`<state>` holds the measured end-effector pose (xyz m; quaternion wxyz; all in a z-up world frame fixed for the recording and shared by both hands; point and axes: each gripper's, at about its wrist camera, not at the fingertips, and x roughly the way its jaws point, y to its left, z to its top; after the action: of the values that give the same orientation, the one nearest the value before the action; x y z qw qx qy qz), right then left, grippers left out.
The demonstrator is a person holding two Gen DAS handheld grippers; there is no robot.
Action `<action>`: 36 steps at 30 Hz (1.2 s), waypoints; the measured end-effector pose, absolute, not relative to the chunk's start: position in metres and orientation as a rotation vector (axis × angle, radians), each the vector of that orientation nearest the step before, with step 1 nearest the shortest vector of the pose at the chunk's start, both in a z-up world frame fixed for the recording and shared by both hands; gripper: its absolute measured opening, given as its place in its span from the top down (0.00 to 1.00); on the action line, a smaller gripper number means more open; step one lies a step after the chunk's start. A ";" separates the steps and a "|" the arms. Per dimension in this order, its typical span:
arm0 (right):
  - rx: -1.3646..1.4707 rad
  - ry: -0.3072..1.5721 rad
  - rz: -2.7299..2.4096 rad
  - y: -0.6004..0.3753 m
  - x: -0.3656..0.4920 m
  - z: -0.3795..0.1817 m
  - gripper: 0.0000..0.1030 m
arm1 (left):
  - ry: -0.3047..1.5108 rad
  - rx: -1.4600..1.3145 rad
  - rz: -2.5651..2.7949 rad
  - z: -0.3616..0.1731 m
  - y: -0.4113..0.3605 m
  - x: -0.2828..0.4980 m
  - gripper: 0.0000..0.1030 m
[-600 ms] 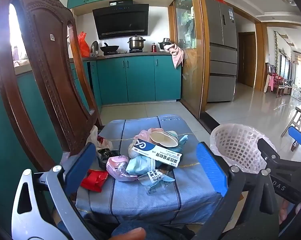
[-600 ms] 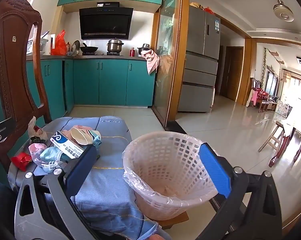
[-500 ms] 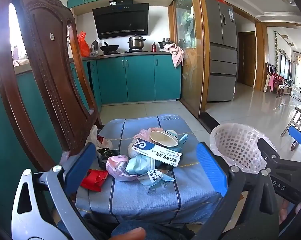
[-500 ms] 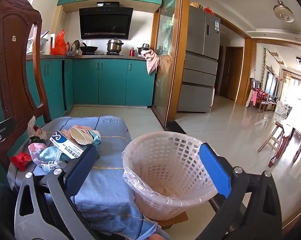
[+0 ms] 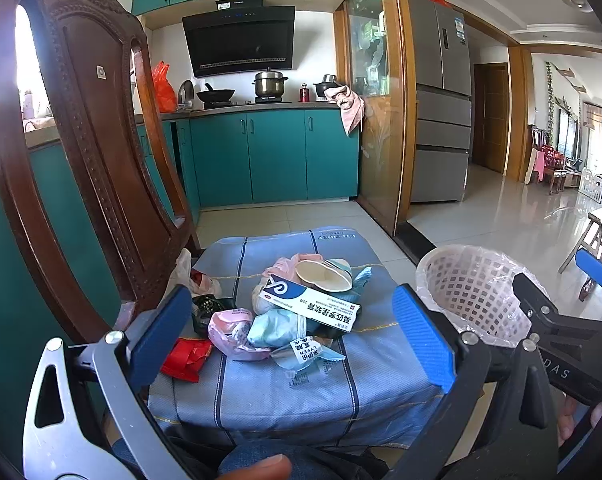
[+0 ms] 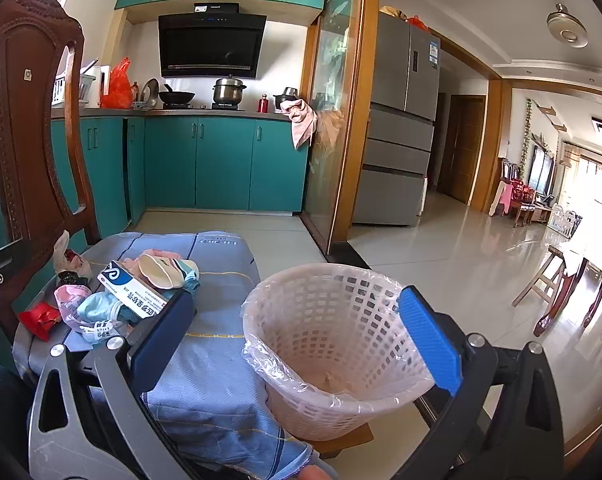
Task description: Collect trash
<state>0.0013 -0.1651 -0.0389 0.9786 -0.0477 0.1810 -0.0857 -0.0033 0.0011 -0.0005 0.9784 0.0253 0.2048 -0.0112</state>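
A heap of trash lies on a blue striped cloth: a white and blue carton, a crushed paper cup, pink and pale blue wrappers, and a red wrapper. To its right stands a pale plastic basket lined with a clear bag. My left gripper hangs open in front of the heap, touching nothing. My right gripper stays open over the near side of the basket, empty.
A carved dark wooden chair back rises at the left of the cloth. Teal kitchen cabinets and a steel fridge stand behind. A wooden stool and table leg are at the right on a glossy tiled floor.
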 end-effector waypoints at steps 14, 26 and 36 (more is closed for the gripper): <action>-0.089 0.364 -0.177 -0.169 0.001 -0.038 0.03 | 0.417 0.053 -0.024 -0.002 -0.001 -0.003 0.03; -0.079 0.356 -0.189 -0.173 0.000 -0.037 0.03 | 0.419 0.055 -0.024 -0.003 -0.004 -0.001 0.03; -0.079 0.355 -0.189 -0.174 0.000 -0.037 0.03 | 0.422 0.059 -0.025 -0.009 -0.005 0.001 0.03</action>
<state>-0.0004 -0.1736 -0.0373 0.9791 -0.0392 0.1764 -0.0938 0.0013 -0.0046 -0.0087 0.9774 0.0291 0.2092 -0.0122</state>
